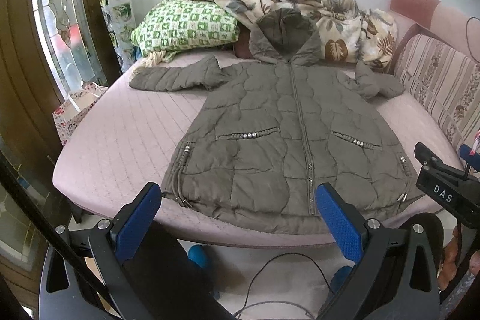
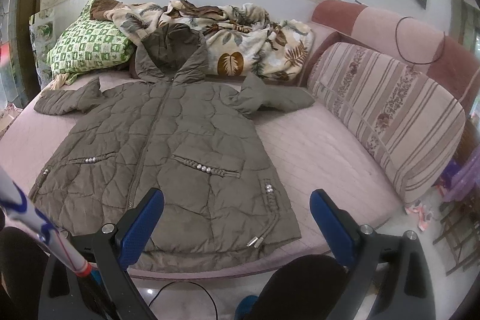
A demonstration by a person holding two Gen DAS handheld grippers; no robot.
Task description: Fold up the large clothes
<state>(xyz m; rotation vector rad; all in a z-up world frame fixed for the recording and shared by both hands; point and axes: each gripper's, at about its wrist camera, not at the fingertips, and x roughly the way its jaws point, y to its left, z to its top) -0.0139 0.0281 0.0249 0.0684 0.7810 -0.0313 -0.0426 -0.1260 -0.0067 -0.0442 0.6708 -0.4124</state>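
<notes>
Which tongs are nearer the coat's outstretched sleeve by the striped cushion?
Right. The right tongs hang open over the hem corner on that sleeve's side; the left tongs hang open across the zipper, farther away.

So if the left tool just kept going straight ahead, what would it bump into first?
Most likely the olive puffer coat. The left tool hangs open at the bed's near edge, aimed at the coat's hem left of the zipper. Its height above the bed is hard to judge.

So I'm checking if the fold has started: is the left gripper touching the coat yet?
Apart. The left wrist view shows the left gripper open, held short of the bed edge, with nothing between its fingers; the coat lies flat.
</notes>
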